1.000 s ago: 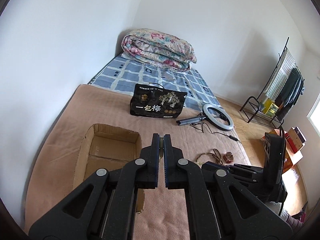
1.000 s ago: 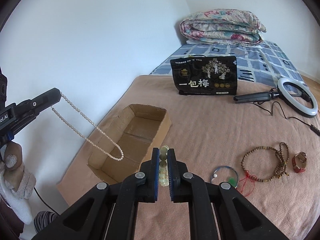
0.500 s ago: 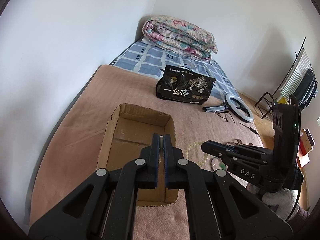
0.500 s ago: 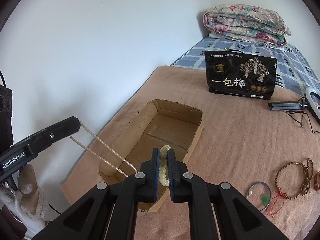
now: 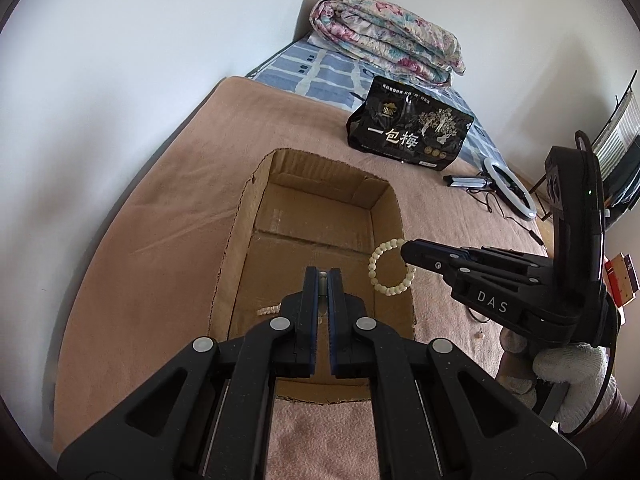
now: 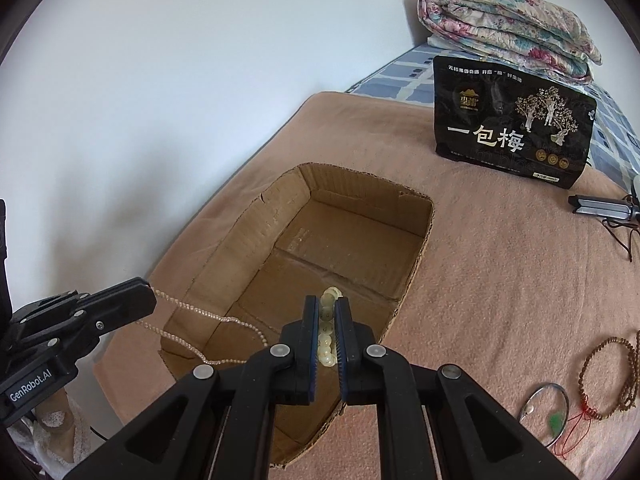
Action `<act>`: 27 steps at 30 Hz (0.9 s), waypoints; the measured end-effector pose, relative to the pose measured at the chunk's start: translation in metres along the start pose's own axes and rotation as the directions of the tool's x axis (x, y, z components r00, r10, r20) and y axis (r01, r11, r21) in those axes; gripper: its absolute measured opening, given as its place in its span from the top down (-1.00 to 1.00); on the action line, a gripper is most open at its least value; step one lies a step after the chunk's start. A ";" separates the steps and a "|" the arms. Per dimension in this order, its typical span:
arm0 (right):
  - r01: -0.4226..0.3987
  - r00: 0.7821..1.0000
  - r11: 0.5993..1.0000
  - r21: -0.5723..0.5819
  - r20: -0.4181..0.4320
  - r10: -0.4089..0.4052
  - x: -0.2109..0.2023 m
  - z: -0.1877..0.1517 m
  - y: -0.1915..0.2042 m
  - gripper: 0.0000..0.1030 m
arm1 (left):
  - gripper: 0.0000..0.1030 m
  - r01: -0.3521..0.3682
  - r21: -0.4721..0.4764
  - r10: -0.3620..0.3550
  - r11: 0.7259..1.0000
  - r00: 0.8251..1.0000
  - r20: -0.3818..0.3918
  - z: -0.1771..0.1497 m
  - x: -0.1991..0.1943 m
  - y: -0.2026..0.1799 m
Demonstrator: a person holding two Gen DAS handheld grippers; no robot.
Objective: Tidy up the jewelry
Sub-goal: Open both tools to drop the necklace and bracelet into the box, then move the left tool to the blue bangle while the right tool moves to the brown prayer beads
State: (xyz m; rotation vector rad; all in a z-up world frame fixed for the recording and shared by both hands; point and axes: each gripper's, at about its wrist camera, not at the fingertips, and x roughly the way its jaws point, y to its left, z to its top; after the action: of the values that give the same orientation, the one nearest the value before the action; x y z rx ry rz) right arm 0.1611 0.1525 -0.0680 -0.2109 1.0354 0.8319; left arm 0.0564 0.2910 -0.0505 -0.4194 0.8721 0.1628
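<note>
Left jaws: my left gripper (image 5: 323, 280) pinches the thin pale pearl-bead necklace (image 6: 208, 322); its strand sags from my tips over the near wall, the low end already inside the box.
Right jaws: my right gripper (image 6: 328, 320) is pressed onto the cream round-bead bracelet (image 5: 390, 266), which hangs as a loop just above the box's right side.
Box: the open brown cardboard box (image 5: 320, 216) sits on the tan blanket (image 5: 168, 200) of the bed, directly beneath both pieces.
Doing it well: I judge both are ready to drop. I would lower each until the beads pool on the floor, release apart so they don't tangle, and keep the necklace off the rim.
Still out: brown wooden-bead mala (image 6: 612, 376) and thin silver bangle (image 6: 544, 404) lie on the blanket, to the right.
Beyond: black snack bag (image 6: 512, 120), well apart.
</note>
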 end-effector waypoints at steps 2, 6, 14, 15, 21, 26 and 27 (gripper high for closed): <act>0.005 1.000 1.000 0.000 -0.011 -0.005 0.006 0.000 0.000 0.89 | 0.97 -0.005 0.000 0.005 1.000 1.000 -0.014 -0.003 0.006 0.001; 0.009 1.000 1.000 0.008 -0.019 -0.009 0.015 -0.001 -0.003 0.87 | 0.97 -0.005 0.001 0.005 1.000 0.999 -0.039 -0.008 0.015 0.004; 0.034 0.999 0.999 -0.003 0.020 -0.034 0.008 -0.003 -0.001 -0.12 | 0.70 0.006 -0.004 -0.006 1.000 0.998 -0.062 -0.008 0.017 0.006; 0.040 0.999 0.999 0.001 0.027 -0.040 0.006 -0.003 -0.001 -0.33 | 0.29 0.004 -0.005 -0.004 1.000 0.998 -0.059 -0.008 0.017 0.006; 0.074 0.994 0.997 0.011 0.073 -0.075 -0.008 -0.006 -0.004 -0.72 | -0.03 -0.028 0.018 0.028 0.999 0.999 -0.024 -0.010 0.011 0.002; 0.108 0.989 0.994 0.033 0.099 -0.111 -0.017 -0.008 -0.012 -0.82 | -0.04 -0.028 0.021 0.028 0.999 0.999 -0.023 -0.010 0.010 0.001; 0.114 0.988 0.993 0.037 0.103 -0.117 -0.019 -0.009 -0.013 -0.84 | -0.03 -0.027 0.021 0.027 0.999 0.999 -0.023 -0.010 0.010 0.001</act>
State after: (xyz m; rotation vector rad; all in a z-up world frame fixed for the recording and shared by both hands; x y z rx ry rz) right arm 0.1597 0.1287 -0.0597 -0.1969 0.9281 0.7139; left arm 0.0553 0.2872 -0.0644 -0.3913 0.9020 0.1739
